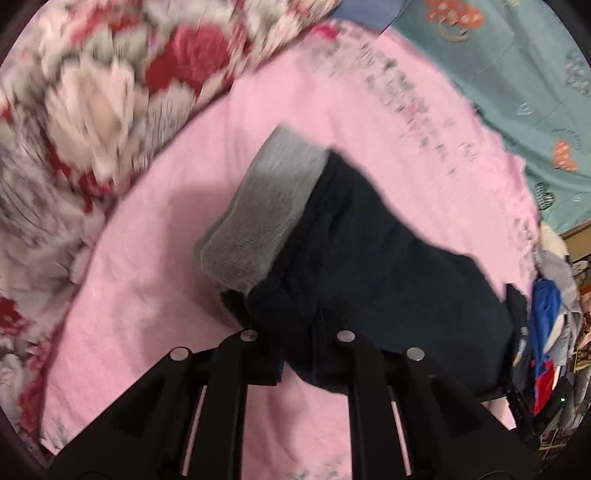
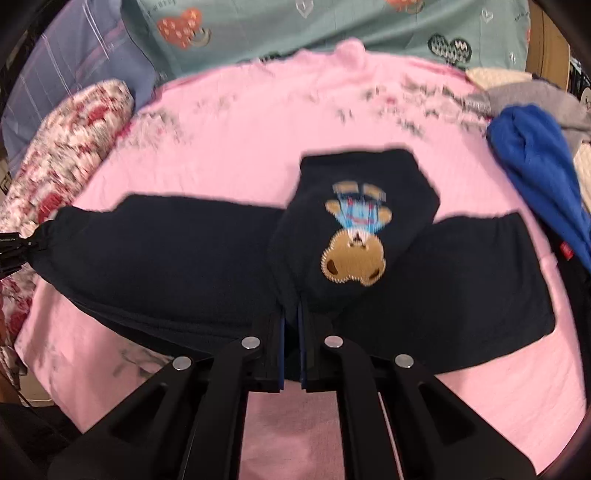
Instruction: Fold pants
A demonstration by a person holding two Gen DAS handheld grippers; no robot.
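The dark navy pants [image 2: 166,258] are stretched between both grippers above a pink sheet [image 2: 258,129]. A bear patch [image 2: 354,254] shows on the fold hanging from my right gripper [image 2: 291,325], which is shut on the pants' fabric. In the left wrist view my left gripper [image 1: 295,332] is shut on the pants [image 1: 369,266] near the grey ribbed cuff [image 1: 266,206]. The left gripper also shows at the far left of the right wrist view [image 2: 14,247], gripping the pants' end.
A floral red and white quilt [image 1: 74,129] lies to the left. A teal bedsheet with hearts [image 2: 332,29] lies beyond the pink sheet. A blue garment [image 2: 535,166] and a pile of clothes [image 1: 554,314] lie at the right.
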